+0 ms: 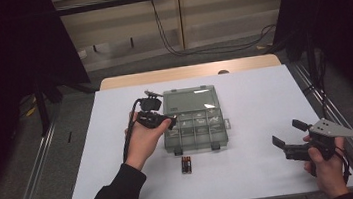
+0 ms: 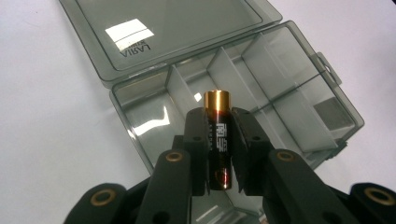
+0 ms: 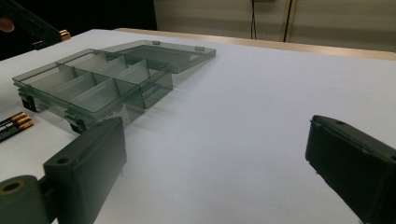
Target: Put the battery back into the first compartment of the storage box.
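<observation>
**Holding a battery over the open organiser box**

Pinched between the jaws of the left gripper (image 2: 219, 140) is a battery (image 2: 218, 140), black-bodied with a gold cap, standing lengthwise along the jaws so that its gold end pokes out past their tips. Just beyond that end lies the smoky clear organiser box (image 2: 299, 84), its lid (image 2: 168, 28) folded flat back (a label shows on it, upside down), and the battery hangs over a compartment at the box's left end. In the high view the left gripper (image 1: 166, 118) is at that same left edge of the box (image 1: 195, 127). Nearer the person than the box, more batteries (image 1: 186, 164) lie together on the white table (image 1: 265, 99). Well off to the other side, the right gripper (image 3: 215, 163) hovers over bare table, jaws spread wide with nothing between them.
</observation>
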`<action>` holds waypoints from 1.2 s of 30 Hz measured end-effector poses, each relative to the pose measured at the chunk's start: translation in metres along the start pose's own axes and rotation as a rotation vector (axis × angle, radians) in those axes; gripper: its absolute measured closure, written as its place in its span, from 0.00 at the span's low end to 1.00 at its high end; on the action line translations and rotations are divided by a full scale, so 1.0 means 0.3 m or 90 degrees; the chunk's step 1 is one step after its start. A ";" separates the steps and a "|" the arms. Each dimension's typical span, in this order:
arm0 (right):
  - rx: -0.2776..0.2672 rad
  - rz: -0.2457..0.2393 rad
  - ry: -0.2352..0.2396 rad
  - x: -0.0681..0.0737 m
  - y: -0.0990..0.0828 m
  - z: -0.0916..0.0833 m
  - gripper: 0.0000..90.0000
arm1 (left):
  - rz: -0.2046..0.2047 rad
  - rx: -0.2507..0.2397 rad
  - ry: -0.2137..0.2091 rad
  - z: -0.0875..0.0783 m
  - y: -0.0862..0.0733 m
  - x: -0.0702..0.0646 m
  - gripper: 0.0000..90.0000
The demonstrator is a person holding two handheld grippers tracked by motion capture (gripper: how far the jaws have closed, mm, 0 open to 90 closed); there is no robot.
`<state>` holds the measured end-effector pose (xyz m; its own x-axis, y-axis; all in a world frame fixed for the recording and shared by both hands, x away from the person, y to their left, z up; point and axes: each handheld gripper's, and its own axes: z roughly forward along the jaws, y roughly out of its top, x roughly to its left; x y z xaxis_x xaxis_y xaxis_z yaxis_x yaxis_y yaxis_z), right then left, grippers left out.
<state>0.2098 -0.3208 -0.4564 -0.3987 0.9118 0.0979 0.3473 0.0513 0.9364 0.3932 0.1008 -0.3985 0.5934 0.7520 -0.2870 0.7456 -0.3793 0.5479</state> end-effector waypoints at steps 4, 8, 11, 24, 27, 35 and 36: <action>0.000 -0.002 -0.001 0.000 0.000 0.001 0.05 | -0.003 0.003 0.004 0.012 0.011 0.007 0.86; 0.001 -0.002 -0.001 -0.001 -0.001 0.001 0.05 | -0.009 0.002 0.008 0.027 0.018 0.013 0.86; 0.001 -0.002 -0.002 -0.002 -0.001 0.001 0.05 | -0.015 0.003 0.009 0.038 0.021 0.017 0.86; 0.004 0.002 -0.001 -0.001 -0.003 0.000 0.05 | -0.036 0.013 0.019 0.084 0.031 0.045 0.86; 0.004 0.001 -0.001 -0.001 -0.003 0.000 0.05 | -0.041 0.017 0.024 0.099 0.031 0.047 0.86; 0.002 0.001 -0.002 -0.005 -0.005 0.001 0.05 | -0.055 0.016 0.033 0.123 0.034 0.059 0.86; 0.001 0.001 -0.002 -0.005 -0.005 0.001 0.05 | -0.055 0.018 0.031 0.125 0.034 0.060 0.86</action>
<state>0.2103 -0.3221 -0.4581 -0.3948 0.9135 0.0983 0.3489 0.0500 0.9358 0.4230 0.0903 -0.4275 0.5113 0.8080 -0.2927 0.8022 -0.3266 0.4998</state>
